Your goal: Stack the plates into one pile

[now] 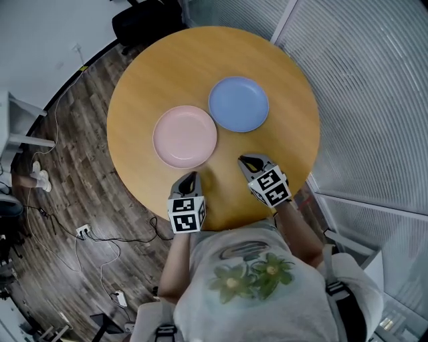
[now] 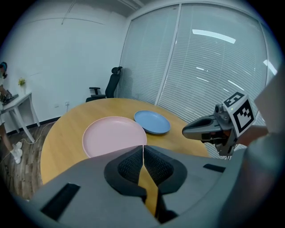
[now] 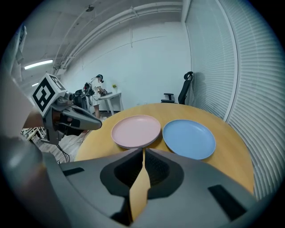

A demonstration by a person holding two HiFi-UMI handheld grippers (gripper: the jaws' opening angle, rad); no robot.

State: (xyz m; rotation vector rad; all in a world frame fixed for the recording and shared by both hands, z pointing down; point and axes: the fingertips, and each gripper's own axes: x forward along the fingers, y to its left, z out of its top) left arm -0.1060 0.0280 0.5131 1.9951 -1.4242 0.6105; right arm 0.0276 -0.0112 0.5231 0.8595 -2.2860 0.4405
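A pink plate and a blue plate lie side by side on the round wooden table, edges nearly touching. My left gripper hovers just near of the pink plate, jaws shut with nothing between them. My right gripper sits below the blue plate, also shut and empty. From the left gripper view the pink plate is ahead, the blue plate behind it, and the right gripper at the right. The right gripper view has the pink plate, the blue plate and the left gripper.
A black office chair stands past the table's far edge. Glass walls with blinds run along the right. Cables and a power strip lie on the wood floor at the left. A white desk stands by the wall.
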